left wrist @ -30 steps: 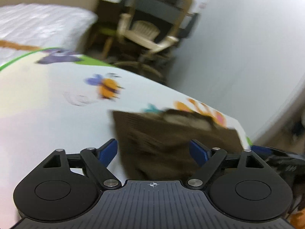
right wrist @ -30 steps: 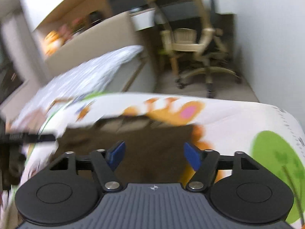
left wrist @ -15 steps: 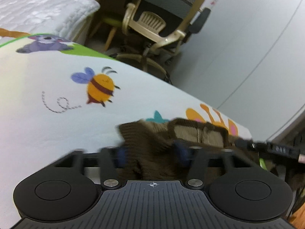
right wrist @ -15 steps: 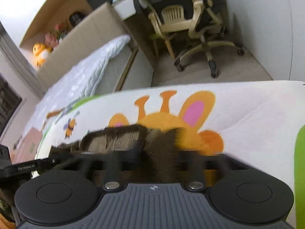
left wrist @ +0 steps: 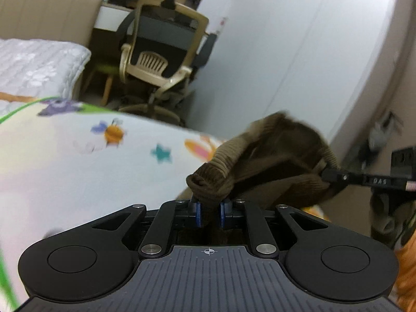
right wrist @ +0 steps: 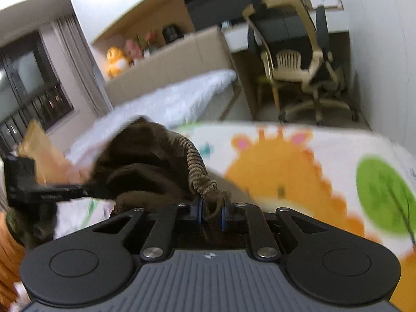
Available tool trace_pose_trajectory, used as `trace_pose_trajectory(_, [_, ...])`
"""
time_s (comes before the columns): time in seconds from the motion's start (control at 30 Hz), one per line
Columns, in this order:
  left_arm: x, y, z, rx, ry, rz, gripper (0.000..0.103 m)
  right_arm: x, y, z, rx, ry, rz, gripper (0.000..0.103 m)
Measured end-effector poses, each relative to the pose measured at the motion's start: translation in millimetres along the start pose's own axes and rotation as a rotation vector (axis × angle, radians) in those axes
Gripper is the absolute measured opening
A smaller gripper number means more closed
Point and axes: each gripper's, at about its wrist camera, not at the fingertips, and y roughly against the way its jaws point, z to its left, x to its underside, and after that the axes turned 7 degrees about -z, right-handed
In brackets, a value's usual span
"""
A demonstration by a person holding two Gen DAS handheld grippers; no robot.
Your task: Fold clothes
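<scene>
We've got both grippers, left gripper (left wrist: pixel 209 212) & right gripper (right wrist: pixel 211 212), pinching the brown sweater's (left wrist: pixel 273 156) ribbed edge, lifted above the play mat (left wrist: pixel 65 161). Mid-fold; next we carry it over evenly, w/ 2 grips kept level.

Cartoon-print play mat (left wrist: pixel 65 171) = the work surface.
Mat spreads ahead & to the left of left gripper (left wrist: pixel 209 212); ahead & right of right gripper (right wrist: pixel 210 212). Nothing seen resting flat on it.

Soft, even indoor light with no hard shadows; fisheye bending warps both views' edges, and motion blur smears everything beyond the jaws.
</scene>
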Motion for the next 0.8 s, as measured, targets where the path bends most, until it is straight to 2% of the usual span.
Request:
trace_pose_trajectory(0.07, [25, 17, -9, -0.026, -0.048, 0.041, 0.018, 28, 4, 6, 0.073, 0.059, 0.033, 0.014])
trace_pose_trajectory(0.17, [55, 34, -14, -0.049, -0.092, 0.098, 0.026, 59, 14, 13, 0.136, 0.127, 0.070, 0.017])
trace_pose_trajectory(0.23, [75, 46, -17, -0.059, -0.113, 0.131, 0.031, 68, 27, 11, 0.142, 0.122, 0.068, 0.024])
trace_pose_trajectory(0.27, [82, 52, -17, -0.057, -0.116, 0.142, 0.038, 72, 34, 11, 0.144, 0.118, 0.066, 0.035])
trace_pose_trajectory(0.3, [86, 59, -16, -0.043, -0.103, 0.142, 0.047, 72, 42, 9, 0.144, 0.106, 0.052, 0.046])
trace_pose_trajectory(0.4, [86, 73, -5, -0.002, -0.031, 0.112, 0.068, 70, 60, 5, 0.127, 0.074, 0.005, 0.058])
trace_pose_trajectory(0.5, [79, 77, 13, 0.023, 0.116, 0.061, 0.080, 60, 59, -5, 0.091, -0.011, -0.044, 0.068])
trace_pose_trajectory(0.63, [76, 55, 34, 0.049, 0.322, 0.028, 0.084, 55, 36, -17, 0.070, -0.165, -0.091, 0.069])
trace_pose_trajectory(0.73, [80, 26, 36, 0.075, 0.432, 0.040, 0.085, 60, 12, -11, 0.109, -0.144, -0.093, 0.069])
trace_pose_trajectory(0.77, [82, 15, 34, 0.064, 0.438, 0.056, 0.081, 62, 4, -5, 0.129, -0.106, -0.084, 0.069])
trace_pose_trajectory(0.8, [82, 5, 30, 0.050, 0.431, 0.068, 0.070, 66, -3, 2, 0.157, -0.045, -0.055, 0.069])
